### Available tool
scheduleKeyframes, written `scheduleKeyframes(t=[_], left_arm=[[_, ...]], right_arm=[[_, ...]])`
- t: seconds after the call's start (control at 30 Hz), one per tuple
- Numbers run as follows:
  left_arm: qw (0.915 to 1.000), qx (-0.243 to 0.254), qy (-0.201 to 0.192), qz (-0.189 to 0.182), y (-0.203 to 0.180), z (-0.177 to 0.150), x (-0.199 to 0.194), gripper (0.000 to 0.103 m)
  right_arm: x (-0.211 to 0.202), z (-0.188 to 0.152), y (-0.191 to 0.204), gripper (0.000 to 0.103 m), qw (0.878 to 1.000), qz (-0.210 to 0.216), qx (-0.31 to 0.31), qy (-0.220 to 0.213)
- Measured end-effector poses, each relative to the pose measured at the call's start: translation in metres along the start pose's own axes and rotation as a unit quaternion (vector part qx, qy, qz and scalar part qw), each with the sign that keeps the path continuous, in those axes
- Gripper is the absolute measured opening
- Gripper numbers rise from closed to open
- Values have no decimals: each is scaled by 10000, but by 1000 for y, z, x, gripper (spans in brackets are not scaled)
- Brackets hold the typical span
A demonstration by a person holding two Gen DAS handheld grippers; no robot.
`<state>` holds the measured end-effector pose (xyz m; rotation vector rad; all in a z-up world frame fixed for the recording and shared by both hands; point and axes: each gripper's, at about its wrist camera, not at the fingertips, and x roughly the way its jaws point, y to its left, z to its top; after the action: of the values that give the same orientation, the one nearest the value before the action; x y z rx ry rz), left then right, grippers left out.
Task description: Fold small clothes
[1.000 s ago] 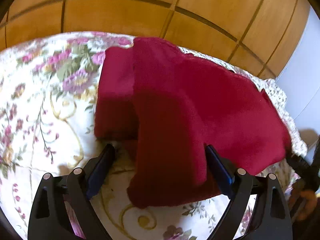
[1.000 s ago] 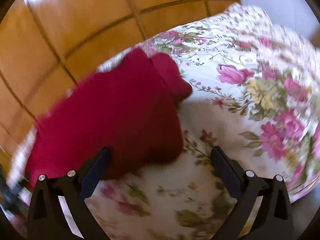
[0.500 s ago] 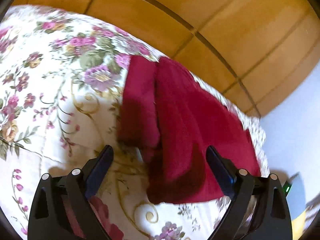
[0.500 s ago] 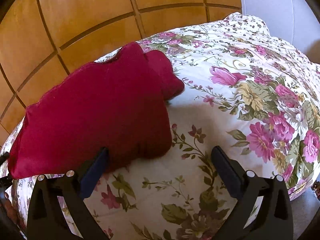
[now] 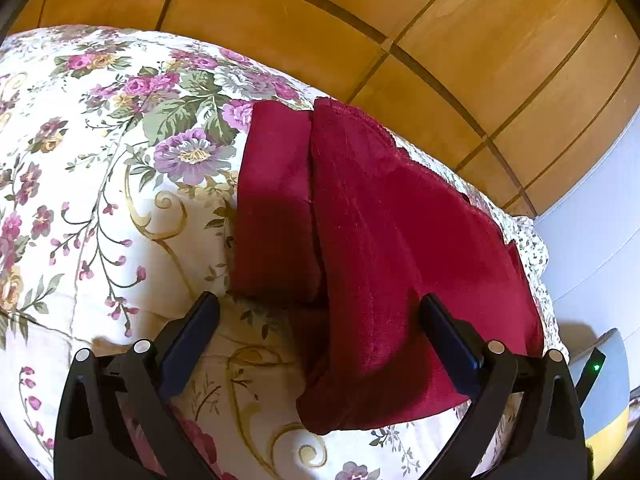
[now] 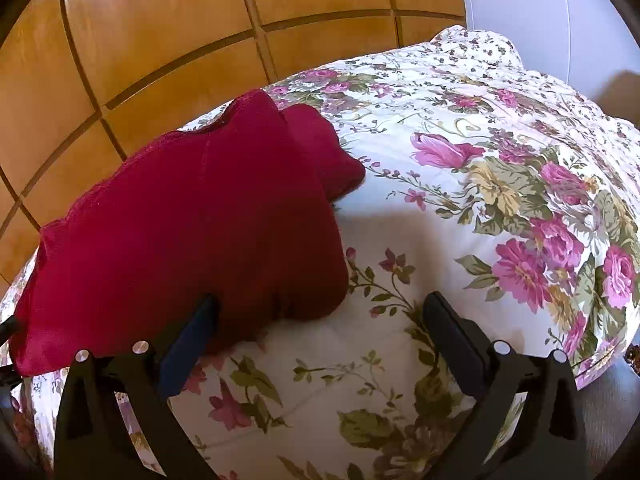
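Floral quilt [image 6: 460, 216] bears a red garment [image 5: 384, 248] before wooden panelling [image 5: 460, 32].

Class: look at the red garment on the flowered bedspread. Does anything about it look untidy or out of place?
Yes. The red garment is folded unevenly: a narrower layer sticks out beside the top layer, and the edges do not line up on the bedspread.

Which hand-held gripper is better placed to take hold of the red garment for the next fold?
Probably the left hand-held gripper: its opening jaws straddle the red garment's near edge. The right hand-held gripper, open, mostly spans bare floral quilt.
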<state>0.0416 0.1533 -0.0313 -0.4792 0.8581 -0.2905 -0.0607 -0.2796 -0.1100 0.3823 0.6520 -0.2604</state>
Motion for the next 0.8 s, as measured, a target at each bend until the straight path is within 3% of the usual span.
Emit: scheduleKeyframes(t=[0.17, 0.3, 0.4, 0.57, 0.7, 0.8], left_arm=[[9998, 143, -19, 99, -1, -3, 3, 99], [9995, 247, -105, 160, -3, -7, 3, 99], [9996, 233, -124, 101, -2, -7, 4, 99], [9997, 194, -178, -16, 1, -7, 3, 99], [9995, 118, -261, -145, 5, -9, -2, 99], [9992, 23, -321, -241, 8, -8, -5, 99]], right_arm=[[-6, 12, -12, 101, 9991, 269, 296, 155], [-23, 17, -27, 101, 9955, 82, 884, -316], [-32, 20, -26, 101, 9941, 109, 905, -592], [-37, 17, 12, 101, 9968, 192, -64, -773], [-45, 4, 63, 101, 9824, 215, -1366, -1257], [-32, 1, 91, 101, 9765, 298, -1810, -1135]])
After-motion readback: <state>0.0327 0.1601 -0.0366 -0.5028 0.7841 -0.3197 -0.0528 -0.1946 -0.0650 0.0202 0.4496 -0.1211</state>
